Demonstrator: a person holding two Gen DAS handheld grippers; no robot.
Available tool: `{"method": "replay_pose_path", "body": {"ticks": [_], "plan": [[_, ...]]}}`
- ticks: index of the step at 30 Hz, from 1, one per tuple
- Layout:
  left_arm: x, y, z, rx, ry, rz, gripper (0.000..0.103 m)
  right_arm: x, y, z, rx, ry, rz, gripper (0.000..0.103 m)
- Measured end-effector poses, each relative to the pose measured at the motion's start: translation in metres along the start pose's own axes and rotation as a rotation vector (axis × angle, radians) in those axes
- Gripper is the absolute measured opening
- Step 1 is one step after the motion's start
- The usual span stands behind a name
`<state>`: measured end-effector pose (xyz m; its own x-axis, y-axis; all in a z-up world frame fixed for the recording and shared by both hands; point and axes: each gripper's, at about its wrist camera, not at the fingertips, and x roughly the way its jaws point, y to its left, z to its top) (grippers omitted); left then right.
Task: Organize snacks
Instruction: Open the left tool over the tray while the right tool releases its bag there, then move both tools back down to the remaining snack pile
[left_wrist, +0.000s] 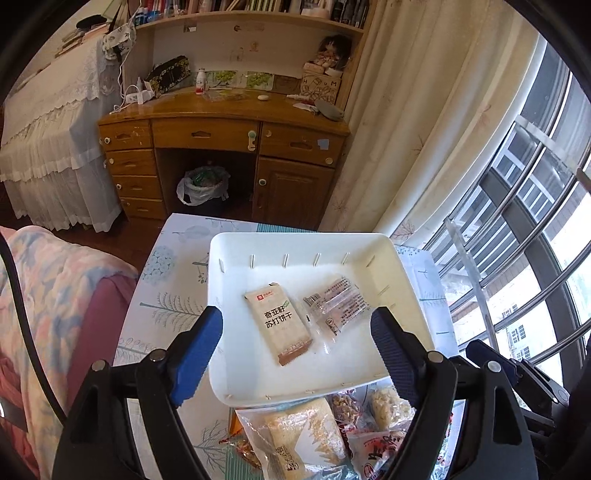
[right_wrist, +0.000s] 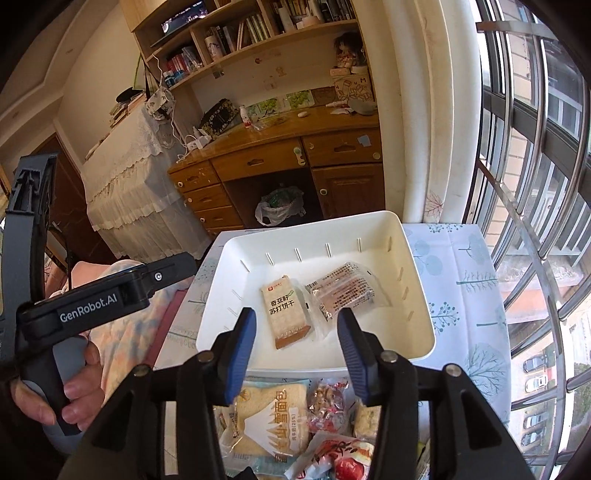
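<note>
Both the left gripper (left_wrist: 295, 347) and right gripper (right_wrist: 297, 350) hover spread and empty above the white tray (right_wrist: 421, 347), where 2 light, crinkly packets lie ahead; the bread pack (right_wrist: 271, 413) beneath looks soft, so I'd pinch its sealed edge.

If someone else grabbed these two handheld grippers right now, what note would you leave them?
Left gripper: open, empty, above the white tray.
Right gripper: open, empty, over the tray's near edge.
Done: two snacks lie side by side in the tray, a soda cracker pack and a clear-wrapped snack.
Left: the pile on the table in front of the tray, including a bread pack, a red-wrapped snack, a pale puffed snack and a red-and-white packet. Move these into the tray.
</note>
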<state>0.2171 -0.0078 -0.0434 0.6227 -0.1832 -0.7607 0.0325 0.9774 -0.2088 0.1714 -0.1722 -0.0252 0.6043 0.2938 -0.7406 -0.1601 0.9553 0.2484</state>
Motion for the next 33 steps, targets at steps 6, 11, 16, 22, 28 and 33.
{"method": "replay_pose_path", "body": {"ticks": [6, 11, 16, 22, 28, 33], "plan": [[-0.037, -0.005, -0.012, -0.008, -0.042, -0.005, 0.082, -0.028, 0.003, -0.009, -0.008, -0.032, 0.025, 0.054], [-0.068, -0.008, -0.030, -0.019, -0.072, 0.006, 0.082, -0.050, 0.005, -0.020, -0.026, -0.042, 0.042, 0.056], [-0.094, -0.009, -0.055, -0.040, -0.085, 0.025, 0.082, -0.069, 0.004, -0.034, -0.029, -0.042, 0.068, 0.061], [-0.116, -0.007, -0.089, -0.076, -0.070, 0.059, 0.082, -0.082, 0.002, -0.058, -0.038, -0.001, 0.099, 0.064], [-0.130, 0.000, -0.124, -0.107, -0.033, 0.103, 0.082, -0.087, 0.000, -0.082, -0.025, 0.056, 0.137, 0.064], [-0.137, 0.008, -0.150, -0.131, -0.002, 0.134, 0.082, -0.085, 0.002, -0.103, -0.006, 0.116, 0.171, 0.065]]}}
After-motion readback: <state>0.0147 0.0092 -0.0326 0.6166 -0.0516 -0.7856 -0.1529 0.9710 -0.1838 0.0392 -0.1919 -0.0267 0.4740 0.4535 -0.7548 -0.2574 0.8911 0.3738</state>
